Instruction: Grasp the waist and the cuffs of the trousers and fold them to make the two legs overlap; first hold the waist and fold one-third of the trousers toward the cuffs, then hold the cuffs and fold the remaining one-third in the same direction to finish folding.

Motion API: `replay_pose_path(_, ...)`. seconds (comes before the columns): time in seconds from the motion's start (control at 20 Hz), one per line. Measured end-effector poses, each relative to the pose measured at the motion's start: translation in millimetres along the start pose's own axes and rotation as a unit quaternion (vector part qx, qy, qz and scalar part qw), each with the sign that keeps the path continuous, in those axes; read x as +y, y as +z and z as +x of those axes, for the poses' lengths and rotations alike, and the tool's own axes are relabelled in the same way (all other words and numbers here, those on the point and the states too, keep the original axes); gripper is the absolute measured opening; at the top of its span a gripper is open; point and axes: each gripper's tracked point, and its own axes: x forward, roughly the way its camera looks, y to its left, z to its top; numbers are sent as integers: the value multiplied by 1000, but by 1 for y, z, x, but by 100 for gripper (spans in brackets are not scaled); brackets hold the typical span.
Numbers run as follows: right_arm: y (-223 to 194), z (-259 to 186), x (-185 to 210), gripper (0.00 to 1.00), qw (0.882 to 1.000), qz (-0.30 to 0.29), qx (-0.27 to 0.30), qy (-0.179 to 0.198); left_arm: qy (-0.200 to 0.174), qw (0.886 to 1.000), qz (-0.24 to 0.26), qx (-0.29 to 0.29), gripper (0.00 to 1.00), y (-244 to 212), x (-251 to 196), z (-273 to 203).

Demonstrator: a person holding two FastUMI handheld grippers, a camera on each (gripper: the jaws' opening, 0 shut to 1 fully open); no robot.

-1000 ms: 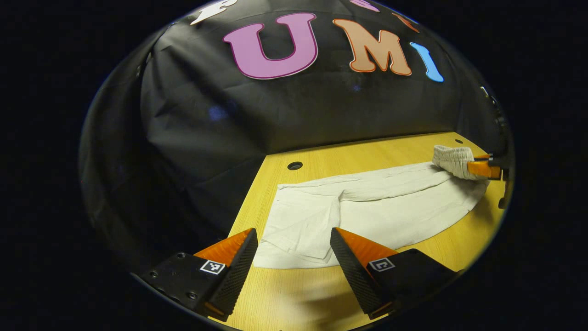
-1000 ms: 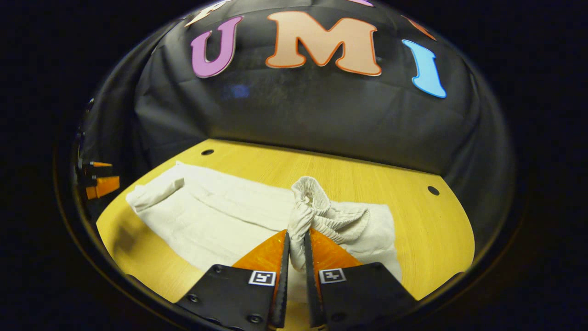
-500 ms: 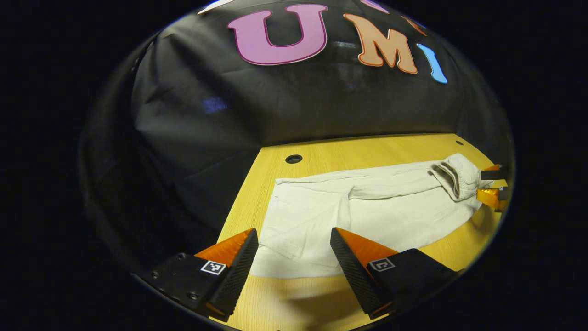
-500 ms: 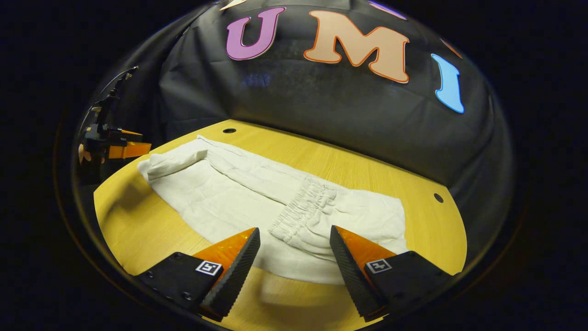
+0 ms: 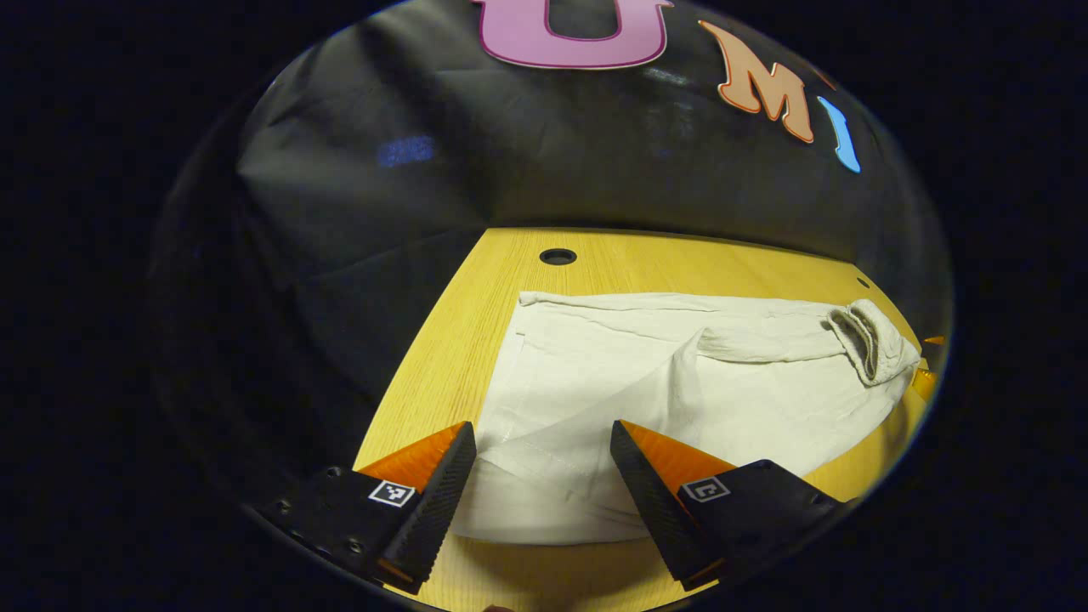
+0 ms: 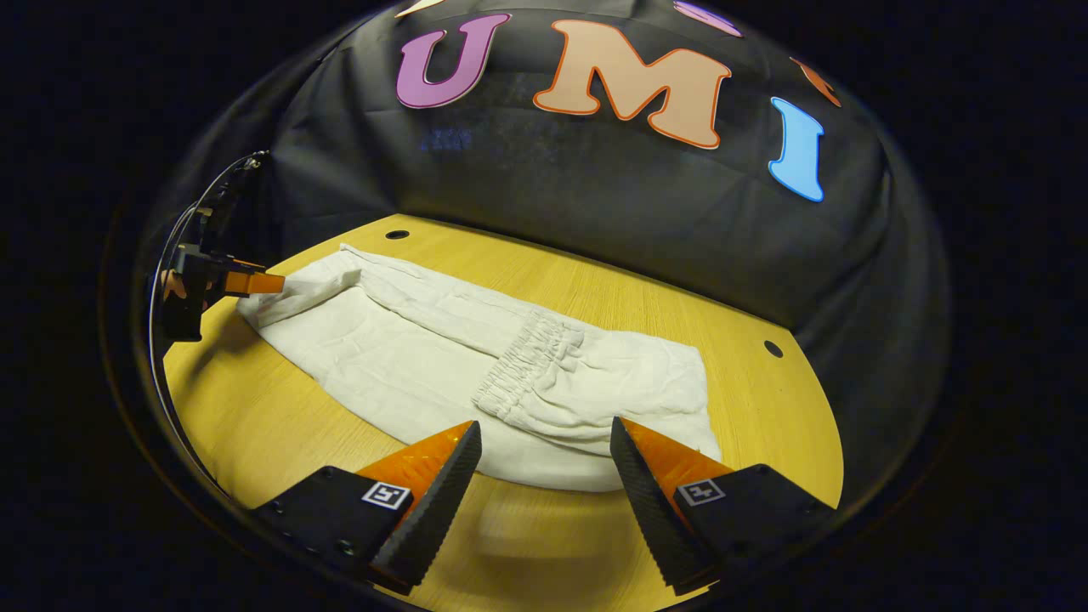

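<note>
Cream trousers (image 5: 748, 399) lie lengthwise on the yellow wooden table (image 5: 459, 357). Their cuff end (image 5: 527, 501) lies low between the fingers of my left gripper (image 5: 540, 429), which is open over it. At the far right, the waist (image 5: 867, 340) is folded back over the legs. In the right gripper view the elastic waistband (image 6: 523, 365) rests on top of the trousers (image 6: 382, 348), just beyond my right gripper (image 6: 544, 425), which is open and holds nothing. The left gripper (image 6: 246, 283) also appears far off at the cuff end.
Round holes are cut in the tabletop (image 6: 782, 425) at the far left (image 6: 397, 235) and at the right (image 6: 773, 348). The black cloth wall closes off the back. Bare wood runs along the front edge by my right gripper.
My right gripper let go of the bunched waistband and drew back; the waist now lies folded on the legs. My left gripper moved in closer over the cuffs, still open.
</note>
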Motion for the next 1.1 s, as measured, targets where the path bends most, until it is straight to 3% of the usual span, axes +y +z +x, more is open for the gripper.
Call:
replay_pose_path(0.45, -4, -5, 8, 98, 1000, -4, 3, -8, -3, 1000, 2, 20, 99, -10, -3, 15)
replay_pose_path(0.55, -5, -5, 11, 99, 1000, -6, 4, -7, -13, 1000, 3, 22, 95, -12, -11, 14)
replay_pose_path(0.65, -7, -6, 13, 98, 1000, -8, 4, -6, -22, 1000, 1, 20, 59, -9, -20, 17)
replay_pose_path(0.7, -8, -8, 14, 98, 1000, -9, 5, -5, -27, 999, -3, 18, 50, -8, -24, 18)
replay_pose_path(0.75, -10, -9, 15, 99, 1000, -11, 6, -5, -27, 999, -9, 16, 27, -8, -26, 17)
replay_pose_path(0.95, -7, -17, 14, 98, 1000, -16, -5, -6, -27, 999, -16, 7, 1, -3, -27, 17)
replay_pose_path(1.1, -3, -20, 10, 99, 1000, -17, -14, -1, -17, 1000, -12, 22, 0, -3, -28, 14)
